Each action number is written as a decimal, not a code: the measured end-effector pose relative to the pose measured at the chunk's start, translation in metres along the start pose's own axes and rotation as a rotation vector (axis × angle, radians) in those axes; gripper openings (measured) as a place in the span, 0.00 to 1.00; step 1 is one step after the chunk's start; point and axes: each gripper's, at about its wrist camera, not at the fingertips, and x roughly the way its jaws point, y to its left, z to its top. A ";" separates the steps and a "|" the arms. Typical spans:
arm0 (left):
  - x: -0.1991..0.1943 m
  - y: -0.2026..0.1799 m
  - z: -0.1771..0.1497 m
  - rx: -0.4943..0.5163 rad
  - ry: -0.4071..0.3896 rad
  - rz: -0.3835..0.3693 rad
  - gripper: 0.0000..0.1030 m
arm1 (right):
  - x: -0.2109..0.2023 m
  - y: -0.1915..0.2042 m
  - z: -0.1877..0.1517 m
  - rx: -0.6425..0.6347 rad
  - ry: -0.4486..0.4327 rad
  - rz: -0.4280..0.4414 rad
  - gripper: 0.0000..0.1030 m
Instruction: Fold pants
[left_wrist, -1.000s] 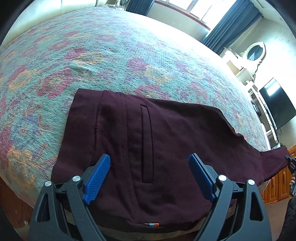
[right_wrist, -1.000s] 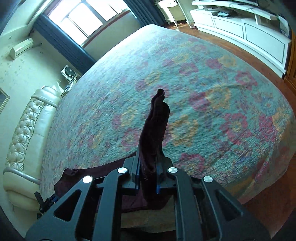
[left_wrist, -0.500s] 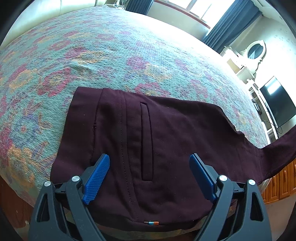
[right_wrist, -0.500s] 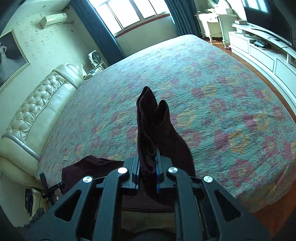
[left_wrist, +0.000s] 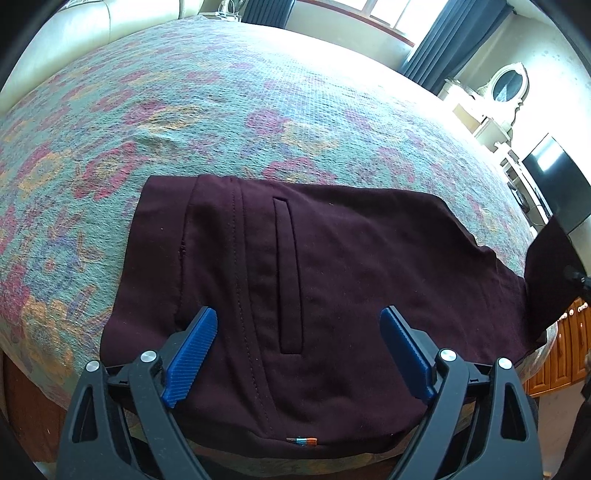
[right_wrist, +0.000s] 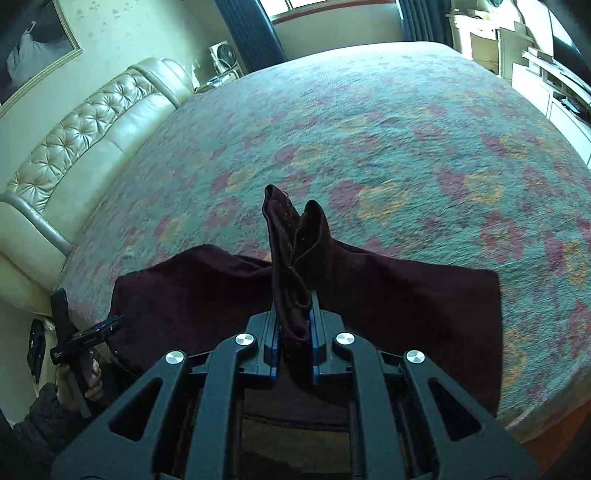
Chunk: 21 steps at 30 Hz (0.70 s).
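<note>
While the maroon pants (left_wrist: 332, 295) lie flat near the bed's (left_wrist: 258, 110) front edge, the left claw (left_wrist: 299, 354) hovers just above their waist end, its blue pads spread wide and gripping nothing. On the other side, the right claw (right_wrist: 294, 325) is pressed together, pinching a bunched leg end of the pants that sticks up between its pads.

Our left gripper (left_wrist: 297, 350) has black, cut-out plastic arms with silver screw heads at the joints and ribbed blue pads (left_wrist: 190, 356) on both fingers. Our right gripper (right_wrist: 294, 330) is built the same, black with silver screws and blue pad edges. A dark quilted sleeve (right_wrist: 46, 417) covers our left arm.
</note>
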 end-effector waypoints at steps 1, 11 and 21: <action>0.000 0.000 0.000 0.001 0.000 0.002 0.86 | 0.008 0.006 -0.004 -0.014 0.011 -0.010 0.11; 0.001 -0.003 -0.001 0.009 -0.001 0.008 0.87 | 0.073 0.045 -0.034 -0.168 0.107 -0.141 0.11; 0.001 -0.001 0.000 -0.001 0.000 -0.001 0.87 | 0.093 0.067 -0.053 -0.229 0.136 -0.169 0.23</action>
